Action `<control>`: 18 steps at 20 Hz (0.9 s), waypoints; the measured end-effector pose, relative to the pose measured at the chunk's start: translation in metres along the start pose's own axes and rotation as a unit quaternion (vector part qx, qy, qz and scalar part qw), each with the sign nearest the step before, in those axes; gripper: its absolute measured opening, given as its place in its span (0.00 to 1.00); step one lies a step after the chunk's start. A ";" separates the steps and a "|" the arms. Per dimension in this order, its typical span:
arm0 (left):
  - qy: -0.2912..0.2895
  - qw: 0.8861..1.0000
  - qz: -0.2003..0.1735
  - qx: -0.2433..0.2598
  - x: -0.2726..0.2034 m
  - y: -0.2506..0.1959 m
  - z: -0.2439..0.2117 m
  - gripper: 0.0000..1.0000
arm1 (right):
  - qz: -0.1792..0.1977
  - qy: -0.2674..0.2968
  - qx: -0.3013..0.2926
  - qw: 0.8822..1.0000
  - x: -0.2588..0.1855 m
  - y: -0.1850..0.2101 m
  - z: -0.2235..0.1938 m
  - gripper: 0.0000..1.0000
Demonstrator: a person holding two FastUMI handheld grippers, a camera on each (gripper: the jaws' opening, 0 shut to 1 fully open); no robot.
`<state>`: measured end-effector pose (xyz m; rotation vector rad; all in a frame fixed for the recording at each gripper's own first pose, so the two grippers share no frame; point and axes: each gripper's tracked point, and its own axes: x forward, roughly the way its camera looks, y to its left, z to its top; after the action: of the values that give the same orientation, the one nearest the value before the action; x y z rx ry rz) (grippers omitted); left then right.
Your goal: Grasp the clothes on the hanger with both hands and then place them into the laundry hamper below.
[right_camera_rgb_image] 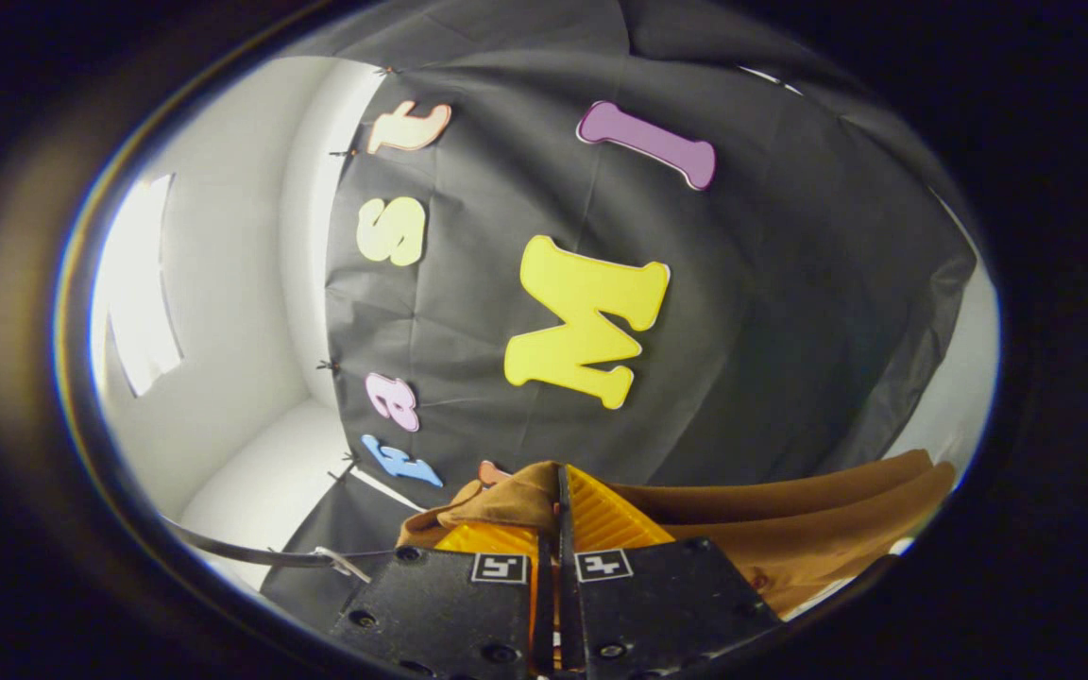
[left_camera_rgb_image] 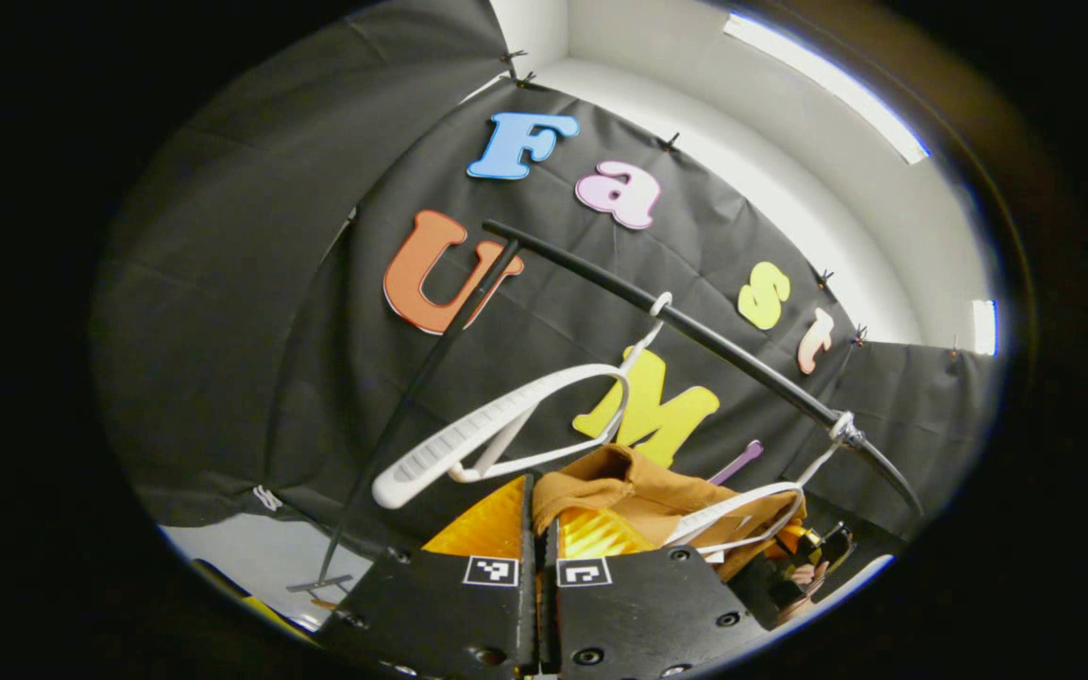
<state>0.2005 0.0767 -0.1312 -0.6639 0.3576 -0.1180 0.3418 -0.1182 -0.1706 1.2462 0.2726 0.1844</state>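
i find the left gripper (left_camera_rgb_image: 538, 529) and right gripper (right_camera_rgb_image: 558, 529) each pinched on the brown garment (left_camera_rgb_image: 620, 486), below the rail (left_camera_rgb_image: 695, 331). soft, light cloth (likely slippery): grip thick folds.

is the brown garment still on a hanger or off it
Cannot tell for sure. The brown garment bunches beside a white hanger, pinched by the left hand-held gripper. The other white hanger hangs bare on the rail.
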 end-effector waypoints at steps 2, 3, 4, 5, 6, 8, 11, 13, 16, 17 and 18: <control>0.009 1.000 -0.004 -0.008 0.002 0.003 -0.001 0.01 | -0.018 0.006 -0.002 1.000 0.008 -0.012 0.007 0.05; 0.006 1.000 -0.002 -0.015 0.001 0.003 -0.003 0.06 | -0.027 0.018 -0.001 0.999 0.011 -0.017 0.000 0.05; 0.011 1.000 0.003 -0.006 0.001 0.004 -0.006 0.01 | -0.029 0.018 -0.002 0.999 0.011 -0.019 -0.003 0.05; 0.014 1.000 0.010 0.004 0.002 0.011 -0.011 0.01 | -0.026 0.015 0.003 1.000 0.006 -0.023 -0.005 0.05; 0.023 1.000 0.010 0.000 0.001 0.016 -0.022 0.01 | -0.024 0.014 0.011 1.000 0.002 -0.026 -0.006 0.05; 0.037 0.999 0.013 -0.007 0.001 0.020 -0.033 0.01 | -0.037 0.015 0.016 0.999 -0.002 -0.041 -0.006 0.05; 0.046 0.999 0.007 -0.004 0.001 0.018 -0.045 0.01 | -0.047 0.018 0.011 0.999 -0.010 -0.048 -0.008 0.05; 0.052 0.999 0.006 -0.003 -0.007 0.024 -0.058 0.01 | -0.055 0.022 0.009 0.998 -0.020 -0.059 -0.011 0.05; 0.063 0.998 0.007 -0.002 -0.009 0.027 -0.070 0.01 | -0.068 0.030 0.011 0.997 -0.025 -0.073 -0.017 0.05; 0.065 0.998 0.008 -0.004 -0.012 0.028 -0.074 0.01 | -0.073 0.033 0.011 0.997 -0.030 -0.079 -0.022 0.00; 0.074 0.997 0.005 -0.009 -0.019 0.029 -0.081 0.01 | -0.081 0.039 0.012 0.996 -0.035 -0.089 -0.028 0.05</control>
<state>0.1534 0.0564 -0.2031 -0.6728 0.5052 -0.1548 0.2992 -0.1307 -0.2601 1.2360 0.4427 0.0915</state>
